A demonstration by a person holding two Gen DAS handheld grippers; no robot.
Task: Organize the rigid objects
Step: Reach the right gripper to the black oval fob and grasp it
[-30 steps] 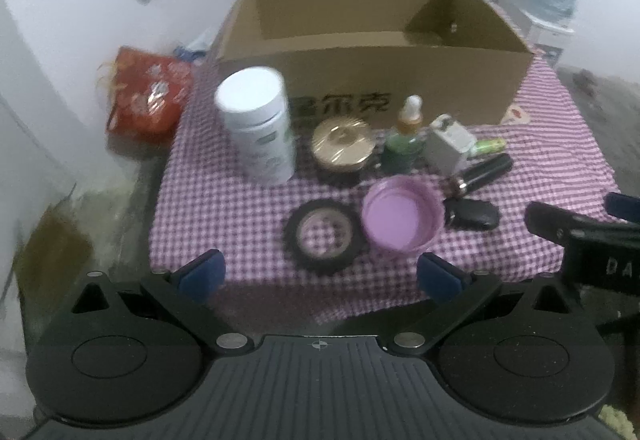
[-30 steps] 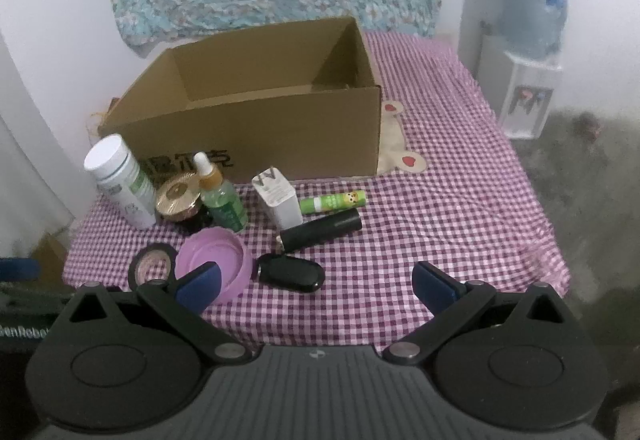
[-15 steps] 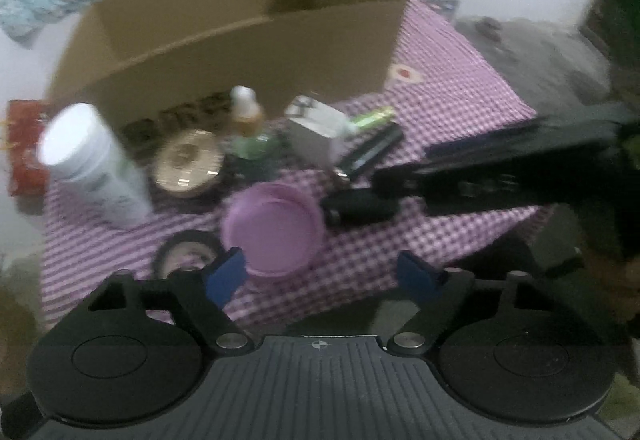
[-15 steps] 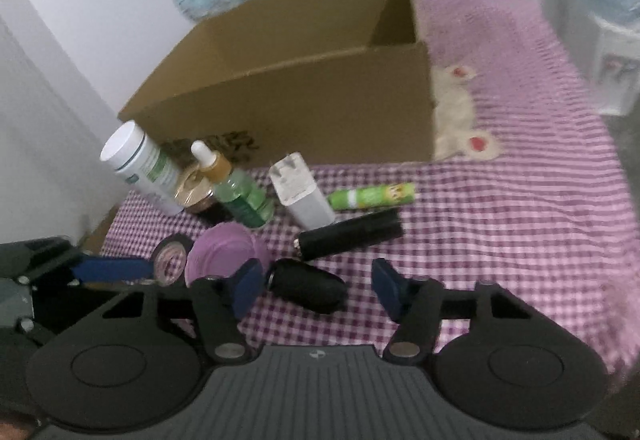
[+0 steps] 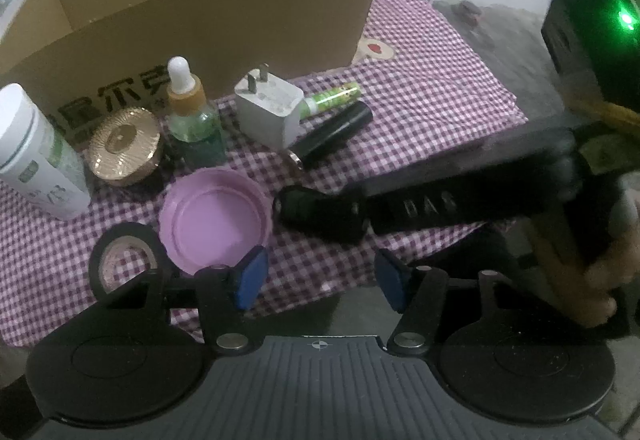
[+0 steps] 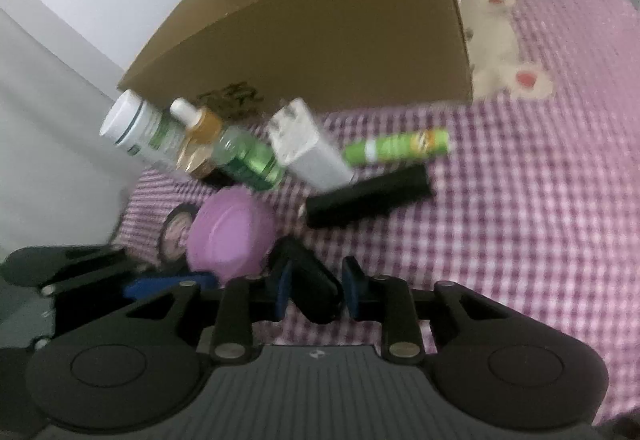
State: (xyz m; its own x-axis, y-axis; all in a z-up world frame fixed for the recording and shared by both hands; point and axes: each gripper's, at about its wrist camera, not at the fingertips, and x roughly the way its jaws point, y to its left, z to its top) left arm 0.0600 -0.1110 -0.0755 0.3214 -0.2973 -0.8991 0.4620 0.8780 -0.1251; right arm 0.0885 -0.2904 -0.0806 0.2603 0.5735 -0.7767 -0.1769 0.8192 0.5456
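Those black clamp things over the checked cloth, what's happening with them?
A person holds a gripper in each hand to tidy small items. The right gripper has its fingers on both sides of a black oval object on the checked cloth, closing in on it. The left gripper is open and empty, near the purple lid. The cardboard box shows nothing inside from here; bottles, charger and tubes sit in front of it.

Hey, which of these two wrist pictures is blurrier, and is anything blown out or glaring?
Right wrist view: blurrier, with motion smear on the white charger, green tube and cardboard box; the wall at left is washed pale. Left wrist view: table items are fairly sharp, but the right gripper crossing it is smeared, and a green light flares at the upper right.
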